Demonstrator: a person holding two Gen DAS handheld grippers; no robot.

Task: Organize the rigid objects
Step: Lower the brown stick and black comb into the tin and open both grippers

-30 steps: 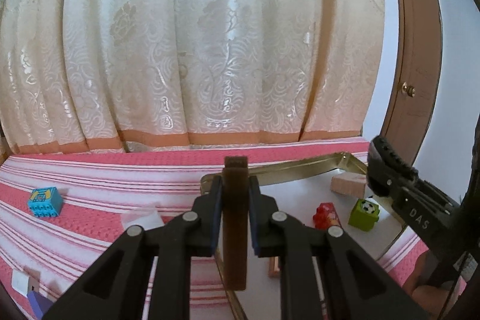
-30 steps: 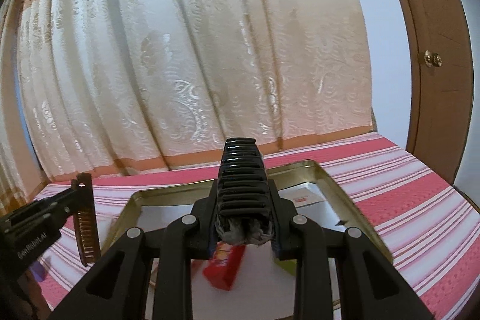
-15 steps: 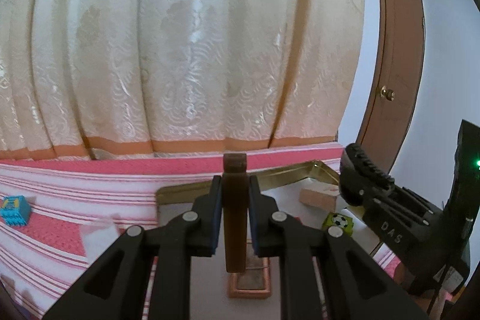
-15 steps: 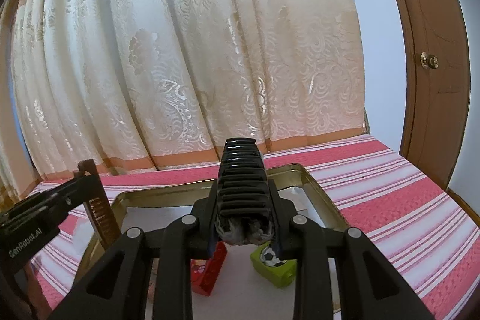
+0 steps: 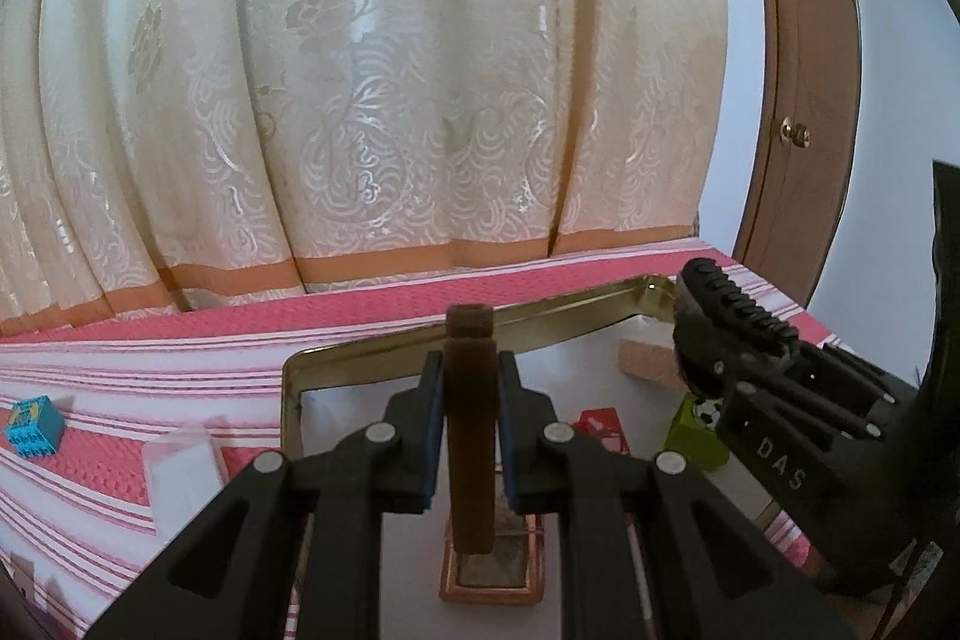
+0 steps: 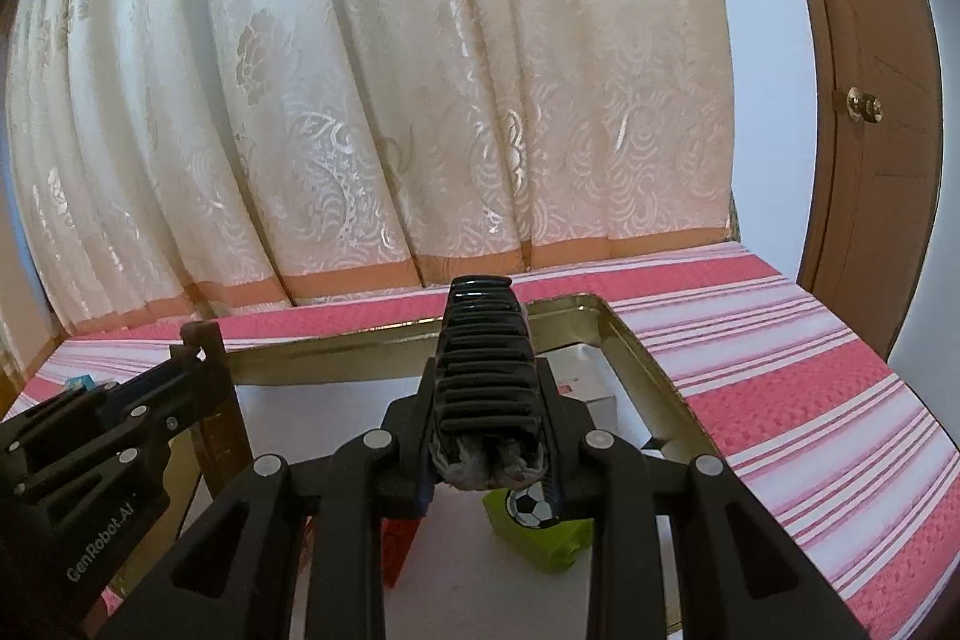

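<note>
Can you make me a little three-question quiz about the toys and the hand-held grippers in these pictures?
1. True or false: the left hand-held gripper is shut on a brown comb.
2. The green block in the gold tray has a picture of: A) a star B) a football C) a fish.
3. Fill in: the blue block lies on the striped cloth, ______ the tray.

Key: 1 true. 2 B. 3 outside. The right hand-held gripper is shut on a black ridged clip.
</note>
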